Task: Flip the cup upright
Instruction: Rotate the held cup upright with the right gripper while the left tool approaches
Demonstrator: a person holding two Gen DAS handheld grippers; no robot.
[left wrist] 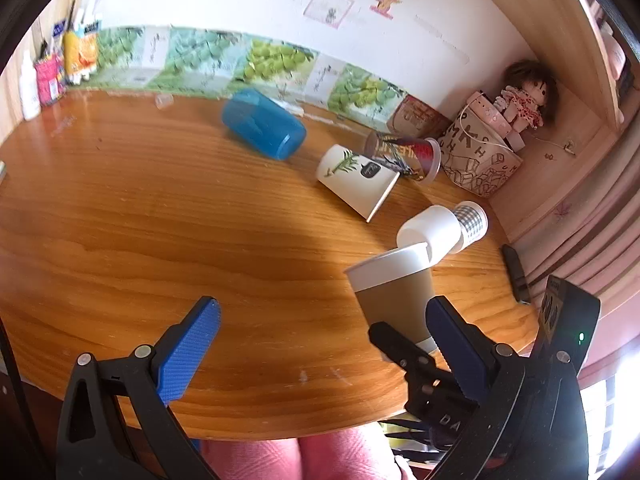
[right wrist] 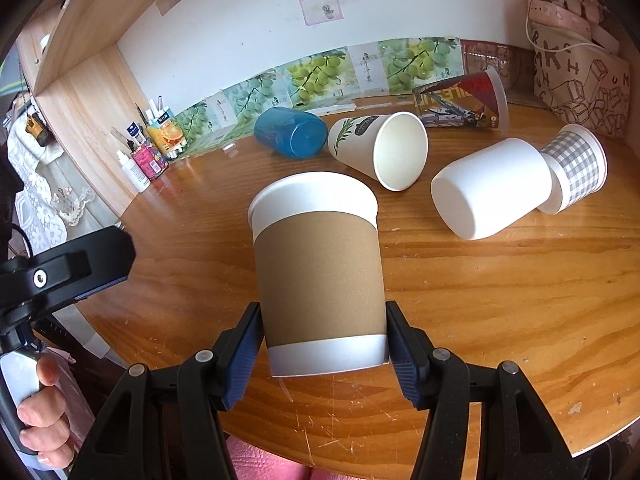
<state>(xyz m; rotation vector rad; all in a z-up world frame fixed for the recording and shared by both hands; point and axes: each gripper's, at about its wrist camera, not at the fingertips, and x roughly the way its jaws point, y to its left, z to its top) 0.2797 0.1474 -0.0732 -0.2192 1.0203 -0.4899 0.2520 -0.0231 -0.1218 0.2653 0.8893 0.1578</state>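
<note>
The brown-sleeved cup [right wrist: 318,276] is pinched upright by the right gripper [right wrist: 324,356], just in front of the tipped white cup [right wrist: 492,188]. The left gripper [left wrist: 324,328] is spread wide, nothing held.

bright daylight falls across the wooden table [left wrist: 160,216], with glare blown out at the lower right. a soft shadow crosses its middle. fisheye curvature bends every edge; corners go black.

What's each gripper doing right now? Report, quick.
Left gripper: open, holding nothing.
Right gripper: shut on the sleeved cup, upright, fingers at its lower sides.
</note>
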